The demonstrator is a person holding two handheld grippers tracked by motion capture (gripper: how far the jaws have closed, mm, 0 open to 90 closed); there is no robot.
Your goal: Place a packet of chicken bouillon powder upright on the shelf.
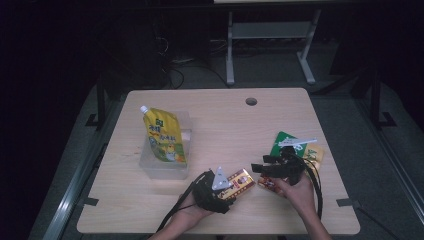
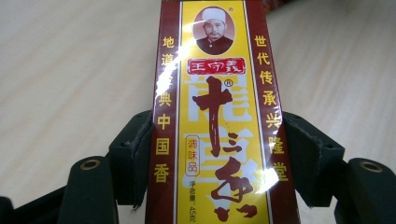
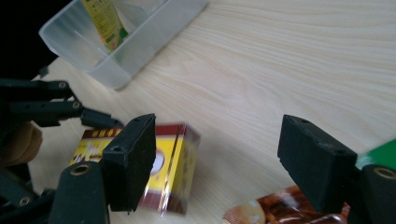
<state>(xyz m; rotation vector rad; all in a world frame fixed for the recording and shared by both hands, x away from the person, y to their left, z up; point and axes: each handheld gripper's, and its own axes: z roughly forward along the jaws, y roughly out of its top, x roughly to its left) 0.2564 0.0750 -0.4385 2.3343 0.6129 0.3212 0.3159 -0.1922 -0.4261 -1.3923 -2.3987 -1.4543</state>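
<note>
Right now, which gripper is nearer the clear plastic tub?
Left. The left gripper, shut on the spice box, sits just right of the tub; the right gripper is farther right, open.

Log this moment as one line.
left gripper: shut on spice box | right gripper: open, empty | yellow pouch: in clear bin

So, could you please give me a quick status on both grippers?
Left gripper shut on the spice box. Right gripper open over bare table. Clear tub holds the yellow pouch.
</note>
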